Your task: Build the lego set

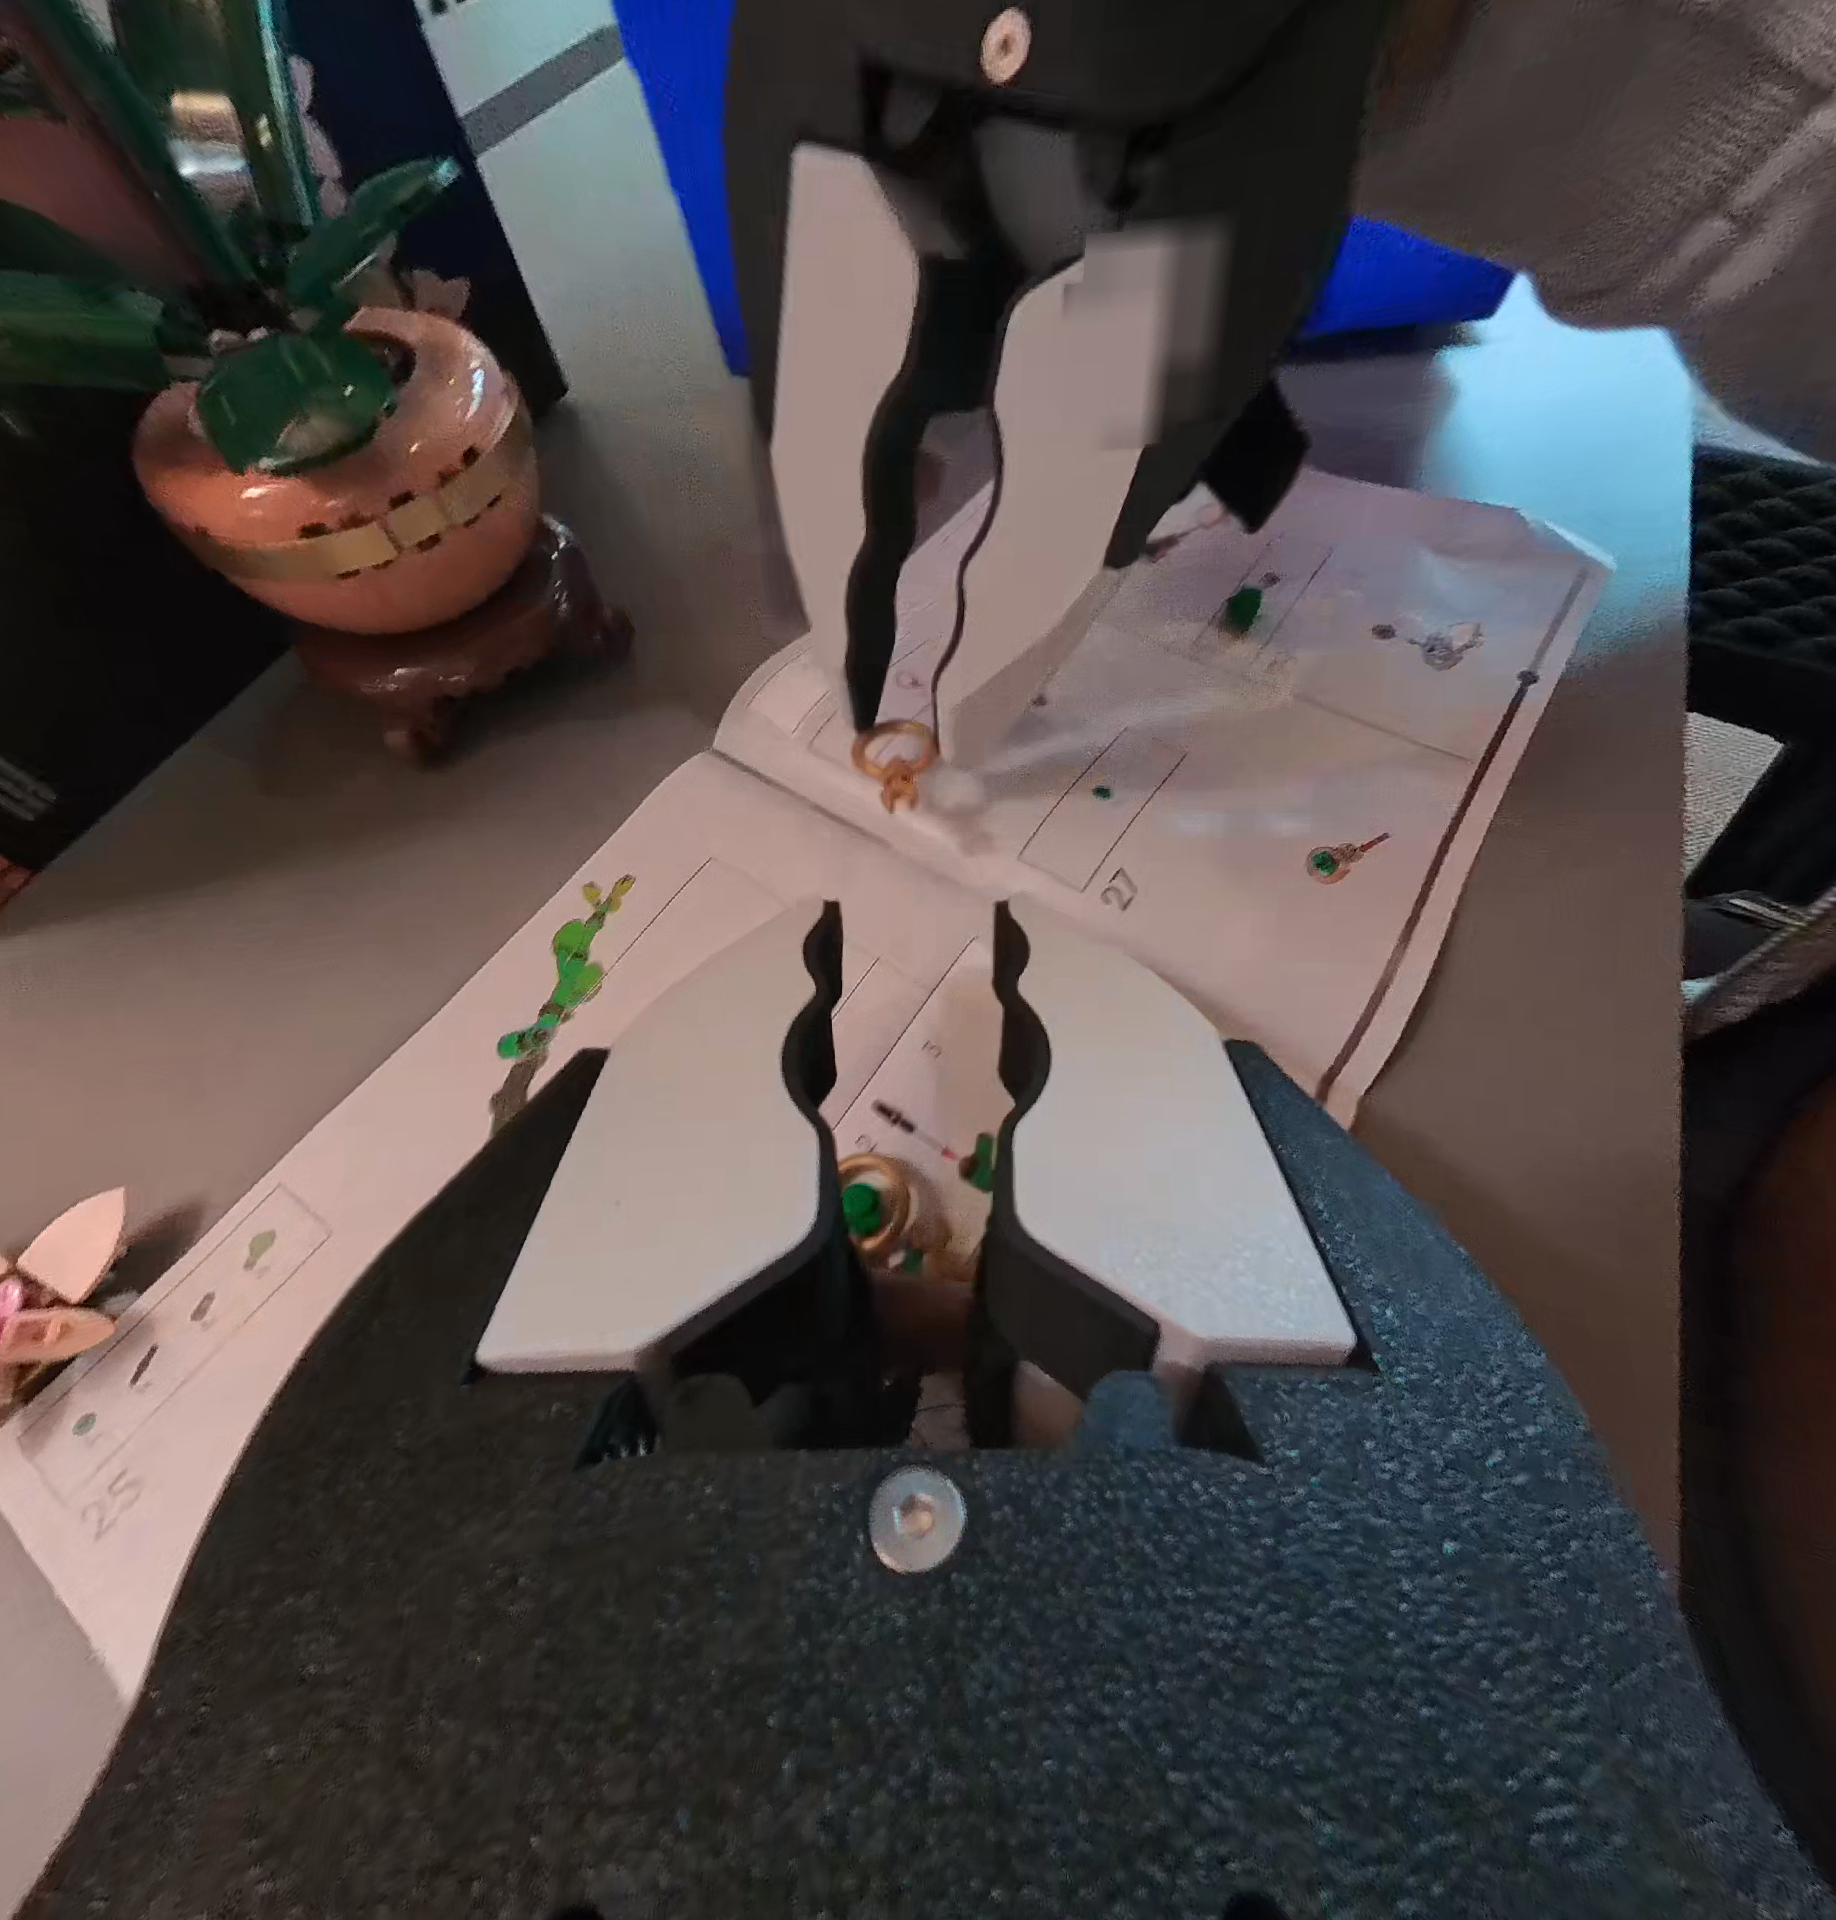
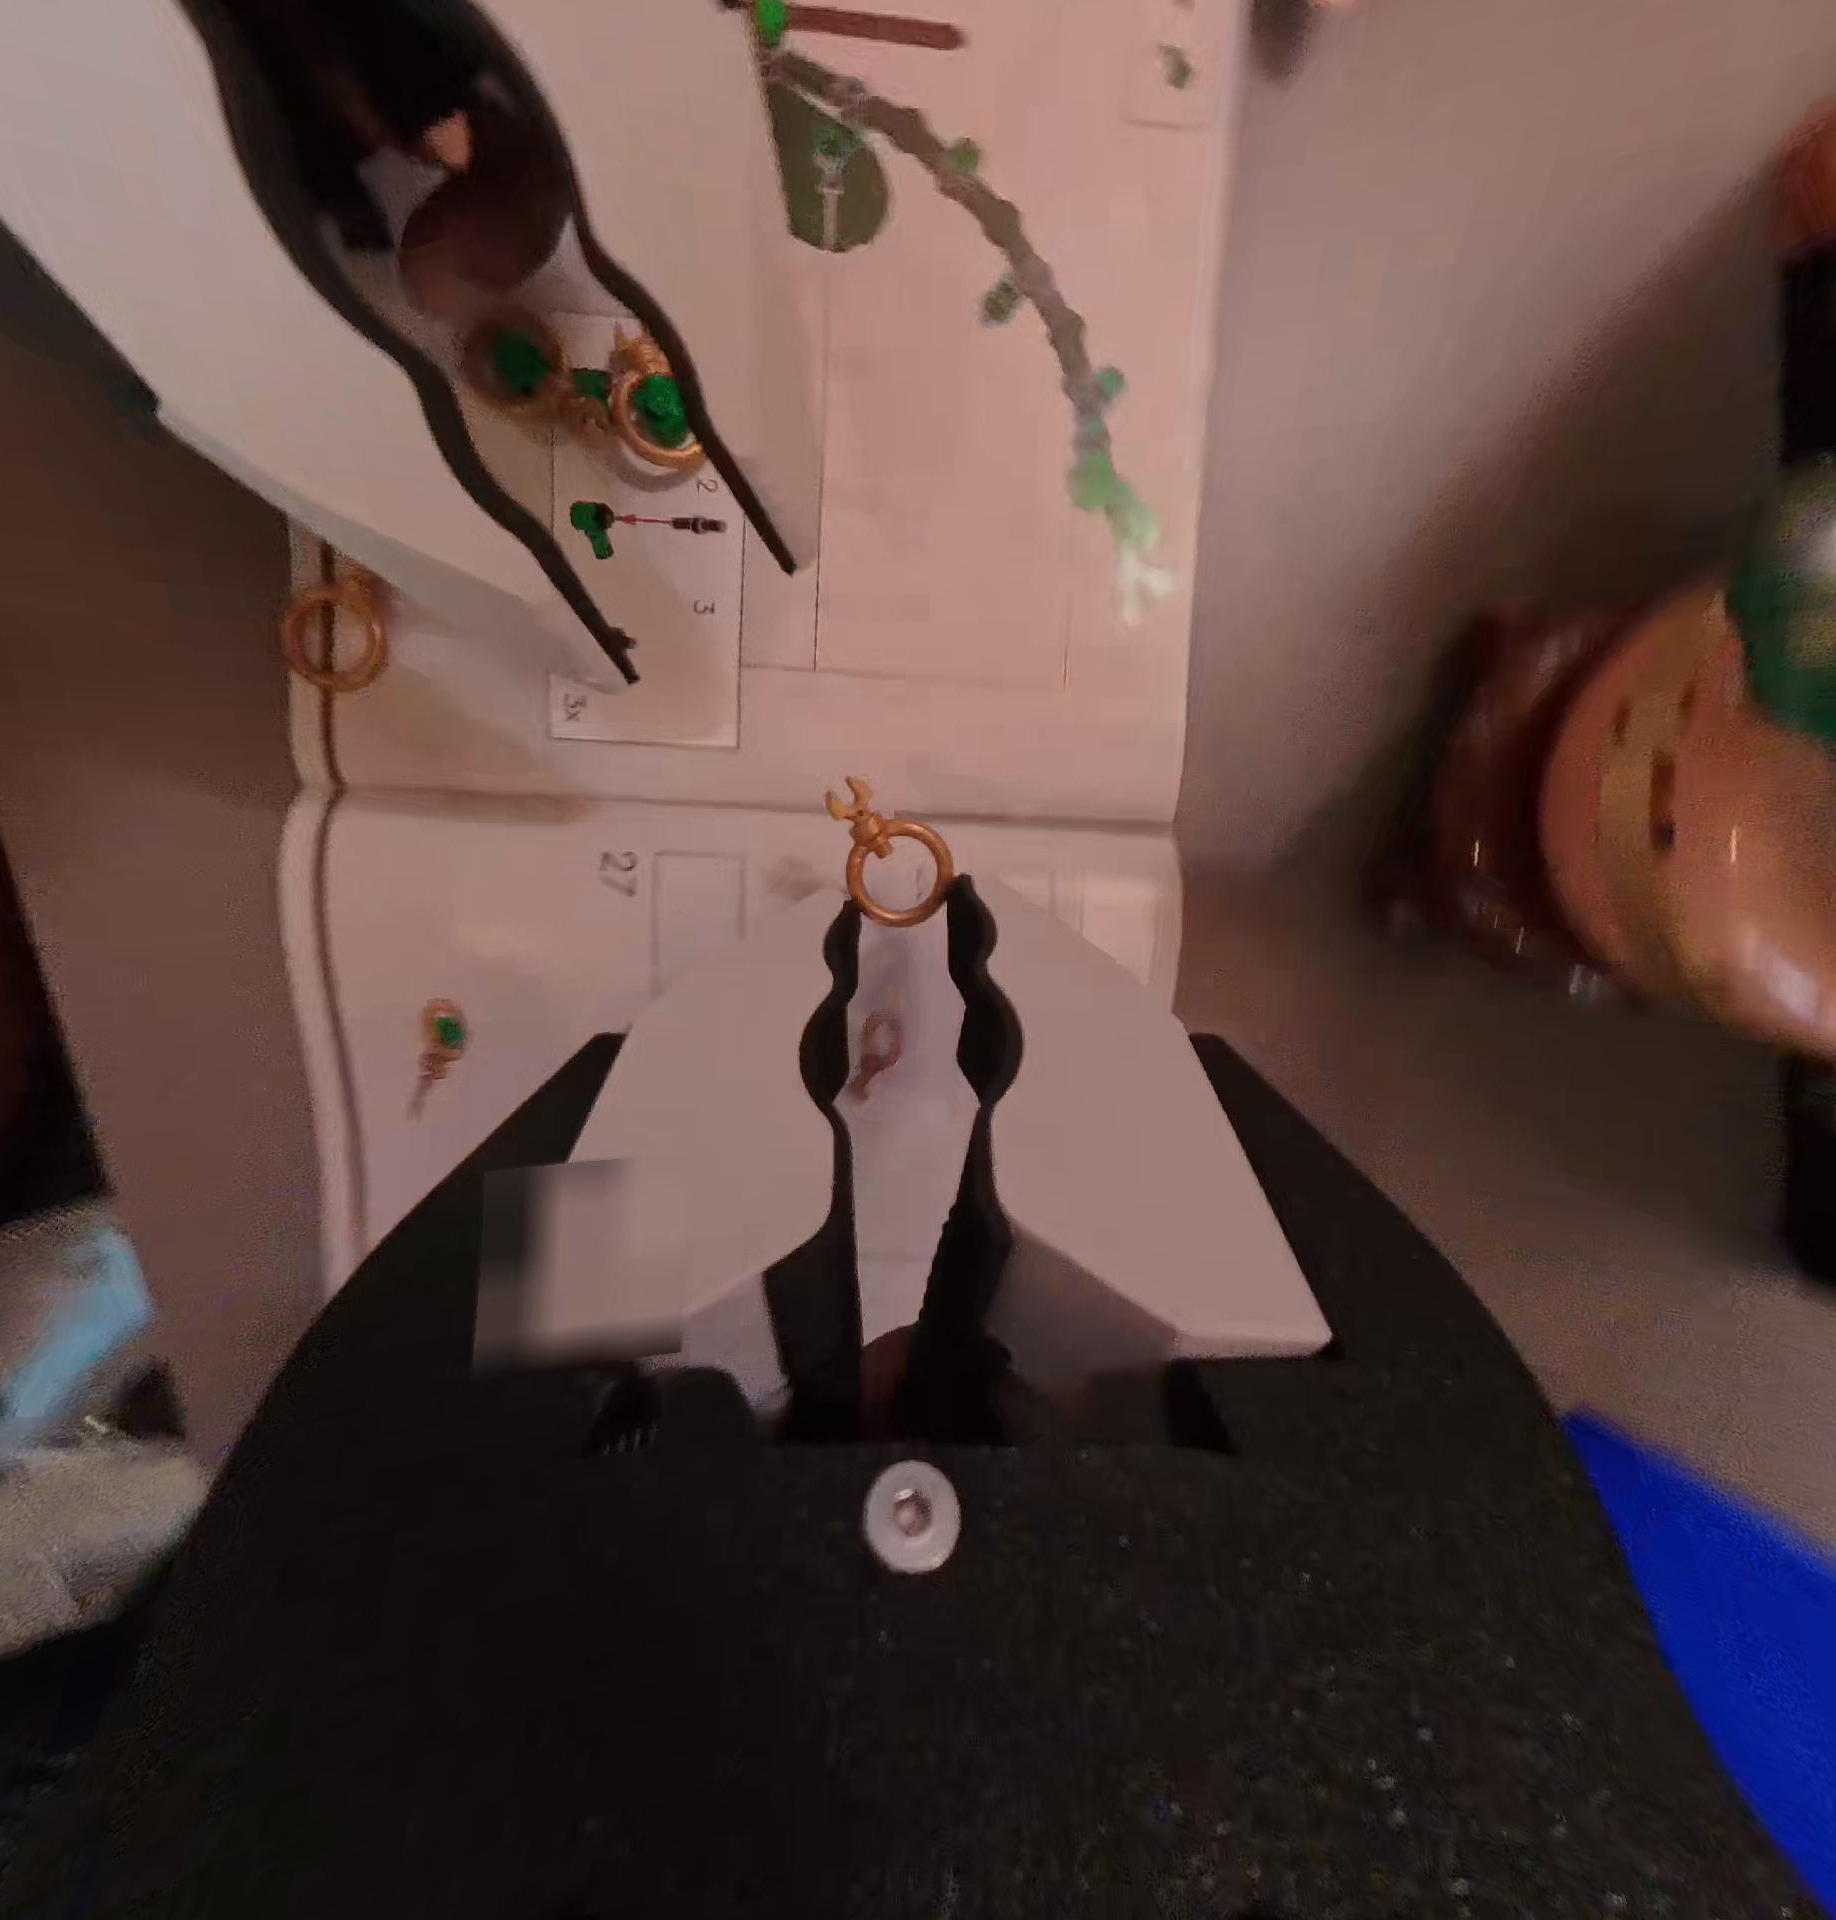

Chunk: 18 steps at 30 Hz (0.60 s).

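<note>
Two handheld grippers meet over an open instruction booklet (image 1: pixel 1257 727) lying flat on a grey surface (image 1: pixel 270 883).

The right gripper (image 2: pixel 901 894) pinches a small gold ring piece (image 2: pixel 898 868) between the tips of its jaws. The piece is a thin, shiny hoop with a short stem ending in a tiny open clip. The hoop sits at the jaw tips, and the clip points away from the gripper, just over the booklet's centre fold. From the left wrist view the same ring piece (image 1: pixel 896 753) hangs at the tips of that gripper (image 1: pixel 898 727), close to the page.

The left gripper (image 1: pixel 914 920) has its jaws spread apart, gripping nothing. Between them, lower down, lies a small cluster of gold rings with green studs (image 1: pixel 878 1210), resting on the booklet. In the right wrist view this cluster (image 2: pixel 592 390) shows inside the open jaws of the left gripper (image 2: pixel 711 623). Another loose gold ring (image 2: pixel 334 634) lies at the booklet's edge.

A pink pot with dark green leaves (image 1: pixel 337 457), on a brown stand, sits beside the booklet. Pale flower pieces (image 1: pixel 31 1299) lie near the page corner.
</note>
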Each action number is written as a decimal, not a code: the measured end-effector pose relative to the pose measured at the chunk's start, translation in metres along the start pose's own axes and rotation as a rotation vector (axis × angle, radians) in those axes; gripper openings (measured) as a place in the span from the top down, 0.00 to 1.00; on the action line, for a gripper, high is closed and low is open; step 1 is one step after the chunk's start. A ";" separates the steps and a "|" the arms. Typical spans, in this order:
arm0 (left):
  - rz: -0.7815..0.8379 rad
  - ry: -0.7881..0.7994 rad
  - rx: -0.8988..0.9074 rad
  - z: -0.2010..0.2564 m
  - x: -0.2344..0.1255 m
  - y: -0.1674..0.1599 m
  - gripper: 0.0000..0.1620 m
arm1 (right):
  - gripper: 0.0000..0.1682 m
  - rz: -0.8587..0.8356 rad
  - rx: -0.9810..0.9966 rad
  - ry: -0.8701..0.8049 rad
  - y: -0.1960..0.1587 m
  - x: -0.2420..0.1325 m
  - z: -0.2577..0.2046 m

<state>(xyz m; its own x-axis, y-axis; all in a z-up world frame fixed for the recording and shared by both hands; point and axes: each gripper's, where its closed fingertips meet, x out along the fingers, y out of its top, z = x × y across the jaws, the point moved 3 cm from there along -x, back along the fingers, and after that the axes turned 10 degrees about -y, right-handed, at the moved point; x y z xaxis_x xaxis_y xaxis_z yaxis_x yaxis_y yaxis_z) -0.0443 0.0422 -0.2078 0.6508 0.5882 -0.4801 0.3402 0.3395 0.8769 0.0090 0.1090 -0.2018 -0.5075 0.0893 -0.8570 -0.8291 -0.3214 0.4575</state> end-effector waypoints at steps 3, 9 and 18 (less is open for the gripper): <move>-0.004 -0.064 -0.019 0.016 0.007 0.014 0.79 | 0.90 0.002 0.220 -0.084 -0.024 -0.021 -0.016; -0.132 -0.178 0.045 0.037 0.039 0.027 0.77 | 0.90 0.160 0.552 0.007 -0.049 -0.026 -0.052; -0.290 -0.289 0.135 0.051 0.067 0.004 0.86 | 0.90 0.212 0.585 0.093 -0.063 -0.020 -0.064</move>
<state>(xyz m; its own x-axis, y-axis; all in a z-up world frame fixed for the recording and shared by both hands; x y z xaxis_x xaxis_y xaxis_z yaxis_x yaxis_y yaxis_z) 0.0357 0.0455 -0.2353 0.6719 0.2460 -0.6986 0.6105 0.3501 0.7104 0.0863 0.0669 -0.2283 -0.6742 -0.0111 -0.7385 -0.7173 0.2480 0.6511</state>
